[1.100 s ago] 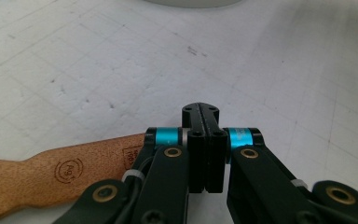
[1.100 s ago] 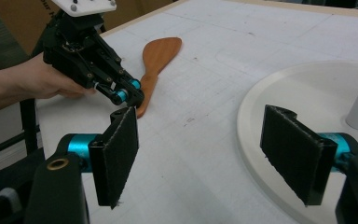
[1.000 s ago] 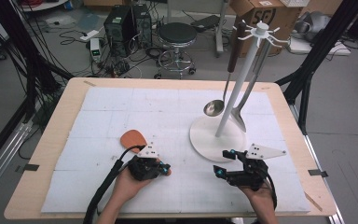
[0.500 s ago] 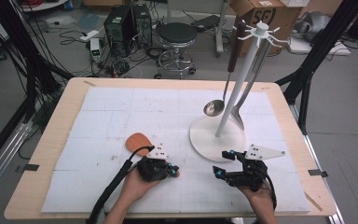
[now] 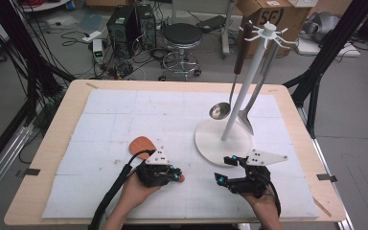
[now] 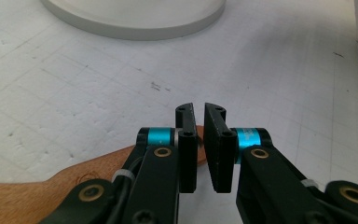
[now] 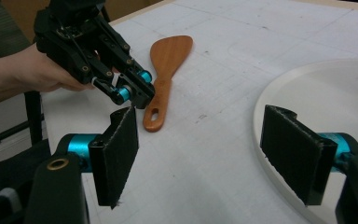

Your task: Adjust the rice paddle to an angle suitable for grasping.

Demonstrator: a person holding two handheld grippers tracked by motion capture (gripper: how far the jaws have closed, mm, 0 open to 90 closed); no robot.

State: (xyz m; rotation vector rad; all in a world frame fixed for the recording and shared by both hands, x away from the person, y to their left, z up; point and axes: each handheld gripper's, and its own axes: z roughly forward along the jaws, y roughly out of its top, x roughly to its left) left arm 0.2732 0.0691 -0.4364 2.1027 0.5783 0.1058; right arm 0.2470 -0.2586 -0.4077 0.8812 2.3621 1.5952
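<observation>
The left gripper (image 6: 200,140) jaws have just been opening to a narrow slit; the wooden spatula (image 7: 164,77) handle passes below them, unclamped. The right gripper (image 7: 214,158) jaws stand wide, holding nothing. The spatula lies flat on the white mat (image 5: 124,115); hanging it on the rack (image 5: 268,33) beside the ladle (image 5: 219,110) likely remains.

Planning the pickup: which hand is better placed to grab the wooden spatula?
Left. The left gripper sits right over the spatula handle, jaws just opening, nothing pinched between them; the right gripper is open by the stand base, farther off.
</observation>
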